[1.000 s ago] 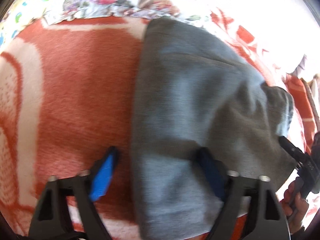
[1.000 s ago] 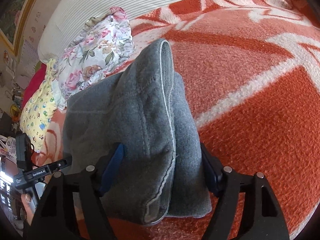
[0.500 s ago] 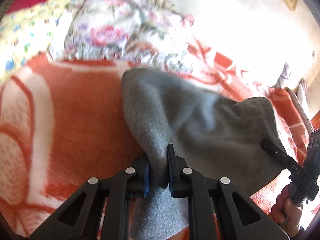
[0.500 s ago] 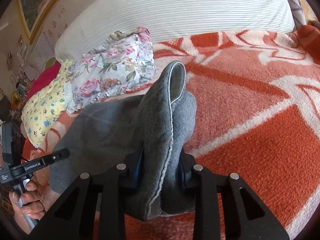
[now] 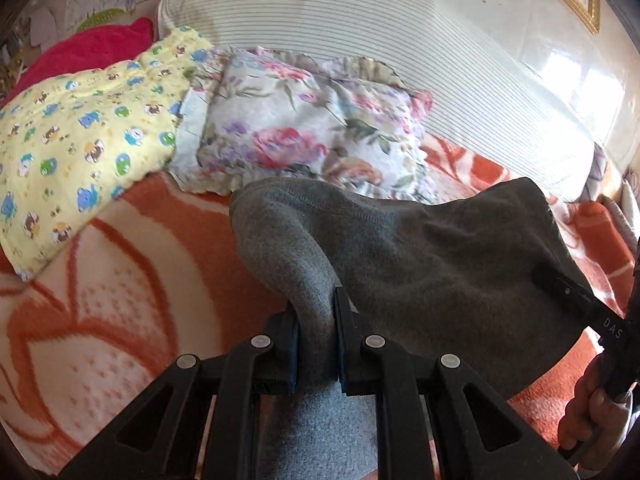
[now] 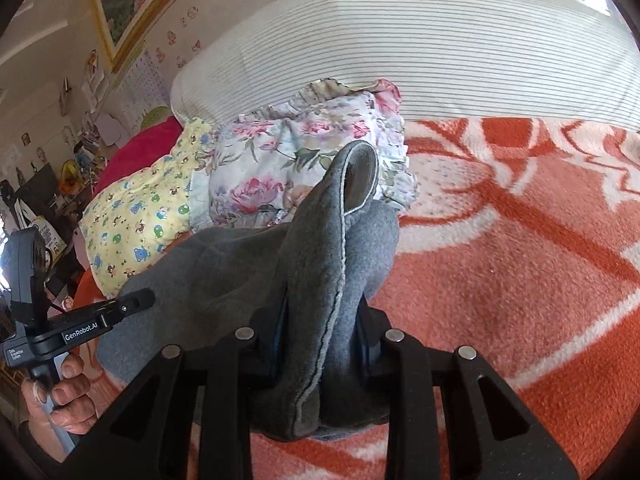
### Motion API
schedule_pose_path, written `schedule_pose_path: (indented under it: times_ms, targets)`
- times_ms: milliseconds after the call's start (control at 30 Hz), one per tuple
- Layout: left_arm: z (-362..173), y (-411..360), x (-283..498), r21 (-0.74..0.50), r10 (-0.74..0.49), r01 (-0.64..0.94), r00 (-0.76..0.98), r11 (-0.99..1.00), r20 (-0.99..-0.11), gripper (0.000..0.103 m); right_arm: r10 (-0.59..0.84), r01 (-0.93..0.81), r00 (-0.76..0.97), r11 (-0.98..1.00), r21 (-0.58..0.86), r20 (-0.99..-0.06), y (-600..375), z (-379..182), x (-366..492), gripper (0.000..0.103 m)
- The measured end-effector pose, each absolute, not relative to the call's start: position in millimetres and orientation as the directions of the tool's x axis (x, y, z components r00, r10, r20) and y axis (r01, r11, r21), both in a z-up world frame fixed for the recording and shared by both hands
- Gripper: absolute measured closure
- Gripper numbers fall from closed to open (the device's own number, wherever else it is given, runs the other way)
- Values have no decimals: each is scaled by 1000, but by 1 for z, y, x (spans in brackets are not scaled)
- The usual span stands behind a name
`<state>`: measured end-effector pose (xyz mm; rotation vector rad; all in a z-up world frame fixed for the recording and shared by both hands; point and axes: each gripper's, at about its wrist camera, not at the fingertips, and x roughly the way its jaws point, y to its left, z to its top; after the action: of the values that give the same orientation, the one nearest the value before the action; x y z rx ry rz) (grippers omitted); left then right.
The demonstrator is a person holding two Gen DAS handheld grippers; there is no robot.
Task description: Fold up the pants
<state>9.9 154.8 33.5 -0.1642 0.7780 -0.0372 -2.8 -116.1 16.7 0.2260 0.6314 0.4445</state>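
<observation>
Both claws, left claw (image 5: 314,344) and right claw (image 6: 320,344), are clamped on the grey pants (image 5: 420,264), holding one end up off the orange blanket (image 6: 520,260) on the bed, probably so it can swing over for a fold.

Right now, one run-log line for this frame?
step: fold lift | left tool: shut on gray pants | right tool: shut on gray pants | pants: raised over orange blanket | floral pillow: behind

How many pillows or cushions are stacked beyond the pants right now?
4: floral pillow just beyond the grey pants, yellow animal-print one left of it, red one behind, striped bolster along the back. Others may be hidden.
</observation>
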Motion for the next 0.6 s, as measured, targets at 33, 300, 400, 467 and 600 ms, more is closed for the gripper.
schedule_pose_path:
  times_ms: [33, 300, 400, 467, 600]
  targets:
    - [34, 160, 15, -157, -84, -36, 714, 987, -696, 90, 476, -337, 709, 877, 343, -520, -110, 16, 7, 74]
    - [-1, 184, 43, -108, -45, -58, 650, 992, -759, 89, 460, -305, 641, 887, 346, -614, -83, -24, 46, 72]
    - [-23, 183, 36, -54, -4, -61, 621, 997, -784, 87, 412, -261, 613, 911, 319, -674, -86, -41, 49, 60]
    - [-36, 186, 33, -37, 8, -64, 593, 997, -805, 82, 412, -255, 604, 911, 325, -682, -91, -47, 50, 56]
    - [-54, 195, 29, -61, -23, -49, 566, 997, -824, 75, 356, -247, 583, 934, 258, -730, -90, -59, 55, 42]
